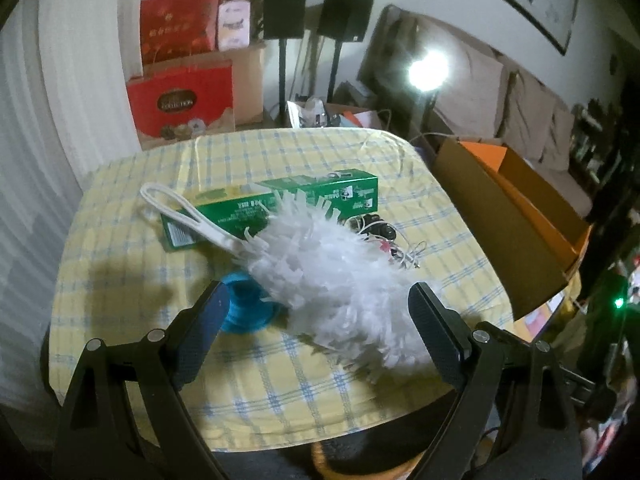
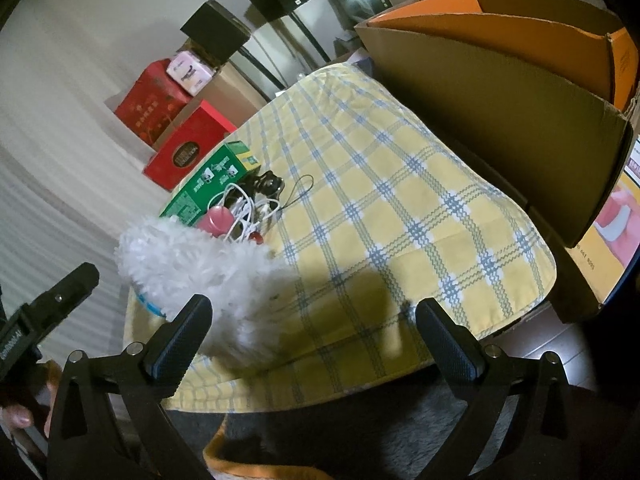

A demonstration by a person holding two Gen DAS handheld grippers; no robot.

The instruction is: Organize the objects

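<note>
A fluffy white duster (image 1: 336, 276) lies on woven checked cloth (image 1: 132, 248), beside a glossy green carton (image 1: 276, 200) and matt cardboard box (image 2: 500, 92).

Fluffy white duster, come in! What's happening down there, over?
Left hand-held gripper open around white duster, not gripping. Right hand-held gripper open, empty. Duster lies over blue cup and green box. Cable tangle beside it.

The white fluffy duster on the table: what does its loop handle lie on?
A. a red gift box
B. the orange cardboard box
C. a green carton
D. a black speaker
C: in the left wrist view the duster has its white loop handle lying across the green carton.
</note>
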